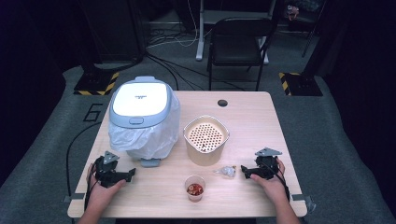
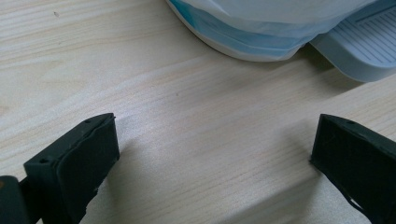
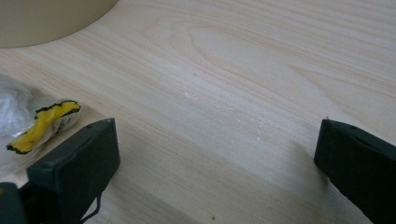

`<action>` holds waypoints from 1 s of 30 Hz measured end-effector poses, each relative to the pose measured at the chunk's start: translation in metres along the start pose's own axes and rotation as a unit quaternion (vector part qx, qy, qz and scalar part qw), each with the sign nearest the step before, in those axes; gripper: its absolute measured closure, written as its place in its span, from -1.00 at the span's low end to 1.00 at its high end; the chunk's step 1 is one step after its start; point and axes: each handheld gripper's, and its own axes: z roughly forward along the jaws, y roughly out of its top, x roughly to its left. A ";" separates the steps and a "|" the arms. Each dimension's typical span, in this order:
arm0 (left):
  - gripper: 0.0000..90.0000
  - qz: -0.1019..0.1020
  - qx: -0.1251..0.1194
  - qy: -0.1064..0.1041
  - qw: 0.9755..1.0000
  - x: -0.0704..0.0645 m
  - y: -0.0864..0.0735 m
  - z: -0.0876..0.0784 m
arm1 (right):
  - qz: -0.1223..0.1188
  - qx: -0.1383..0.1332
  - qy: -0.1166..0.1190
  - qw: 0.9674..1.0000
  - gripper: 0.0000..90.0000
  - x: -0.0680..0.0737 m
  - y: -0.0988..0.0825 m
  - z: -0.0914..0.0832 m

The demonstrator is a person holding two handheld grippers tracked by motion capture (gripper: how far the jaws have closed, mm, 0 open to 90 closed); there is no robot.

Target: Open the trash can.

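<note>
Crinkly wrapper (image 1: 227, 171) on the counter (image 1: 252, 116), just left of the right gripper (image 1: 243, 170), far from the left gripper (image 1: 132, 172); right hand nearer. Both grippers resting low, holding nothing. Left gripper view: jaws spread wide, bin (image 2: 280, 28) ahead. Right gripper view: jaws spread wide, wrapper (image 3: 42, 122) with yellow bit just beside the left-hand jaw.
</note>
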 end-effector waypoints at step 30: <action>-0.13 -0.071 -0.026 -0.013 0.997 -0.019 -0.001 -0.018 | 0.004 0.001 -0.006 1.000 -1.00 0.001 0.000 0.000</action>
